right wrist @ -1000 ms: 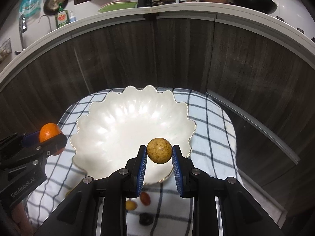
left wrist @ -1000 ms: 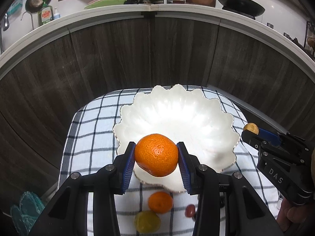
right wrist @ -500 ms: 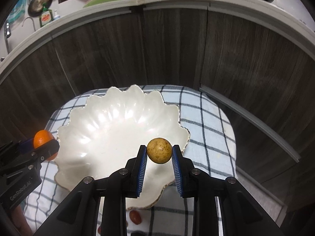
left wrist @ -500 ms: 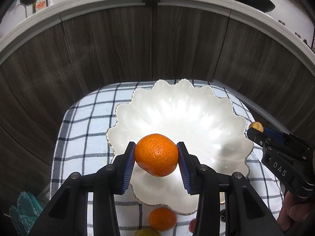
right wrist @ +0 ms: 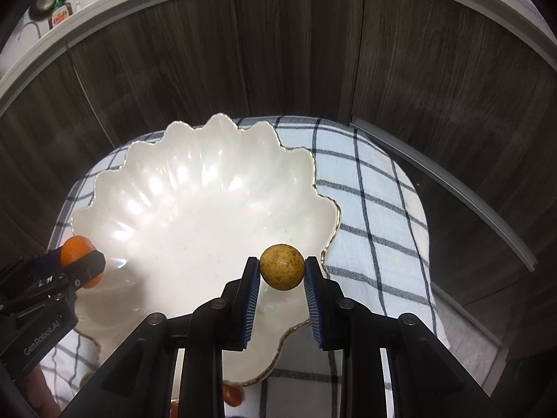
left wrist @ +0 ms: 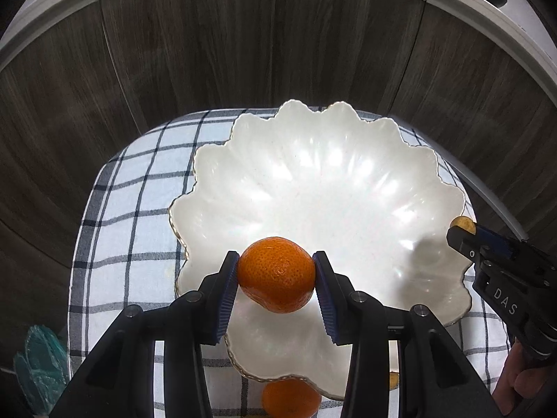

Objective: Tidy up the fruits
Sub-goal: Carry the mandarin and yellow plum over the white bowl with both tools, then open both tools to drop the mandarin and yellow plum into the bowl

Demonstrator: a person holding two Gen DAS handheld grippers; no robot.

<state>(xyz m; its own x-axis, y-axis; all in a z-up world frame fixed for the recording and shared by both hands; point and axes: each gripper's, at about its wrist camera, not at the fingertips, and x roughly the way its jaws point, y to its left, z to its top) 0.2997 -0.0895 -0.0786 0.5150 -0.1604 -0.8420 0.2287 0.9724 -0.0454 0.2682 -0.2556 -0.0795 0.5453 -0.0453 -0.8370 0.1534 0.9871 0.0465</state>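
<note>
Checked cloth (left wrist: 139,188) | left hand-held gripper (left wrist: 276,275) grips orange (left wrist: 275,273) | right hand-held gripper (right wrist: 282,271) grips speckled fruit (right wrist: 282,266) | second orange (left wrist: 290,399) half-hidden by bowl (left wrist: 313,174)

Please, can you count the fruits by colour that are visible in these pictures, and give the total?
Orange: 2, one held by the left gripper, one on the cloth below the bowl.
Speckled yellow-brown: 1, held by the right gripper.
Red: 1, on the cloth.
Total: 4.

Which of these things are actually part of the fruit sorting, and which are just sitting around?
Part of the job:
orange in the left gripper
speckled yellow fruit in the right gripper
white scalloped bowl
second orange and small red fruit on the checked cloth

Just lying about:
dish soap bottle
teal net
</note>
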